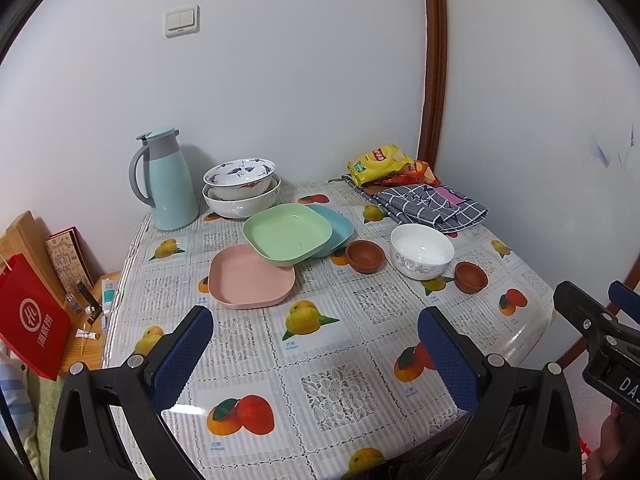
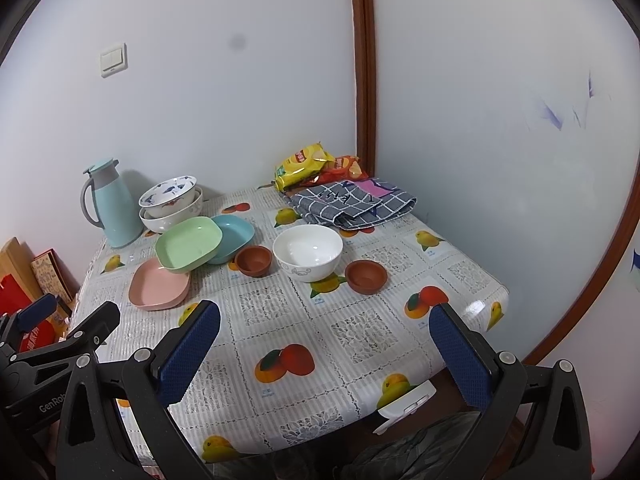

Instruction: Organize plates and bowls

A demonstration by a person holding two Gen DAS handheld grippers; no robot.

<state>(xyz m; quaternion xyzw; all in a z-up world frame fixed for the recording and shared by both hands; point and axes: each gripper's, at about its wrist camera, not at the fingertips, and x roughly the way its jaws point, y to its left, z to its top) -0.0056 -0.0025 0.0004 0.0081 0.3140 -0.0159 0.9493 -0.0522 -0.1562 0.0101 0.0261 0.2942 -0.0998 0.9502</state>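
Jaws on left gripper (image 1: pixel 316 350) and right gripper (image 2: pixel 326 346) gape wide, empty, above the tablecloth (image 1: pixel 340 344)

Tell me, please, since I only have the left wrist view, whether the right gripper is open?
Observer: Yes, the right gripper is open and empty, over the near end of the table.
Operator: Thank you. Is there anything by that near edge that I cannot see?
Observer: A small white object sticks out at the table's near right edge; I cannot tell what it is.
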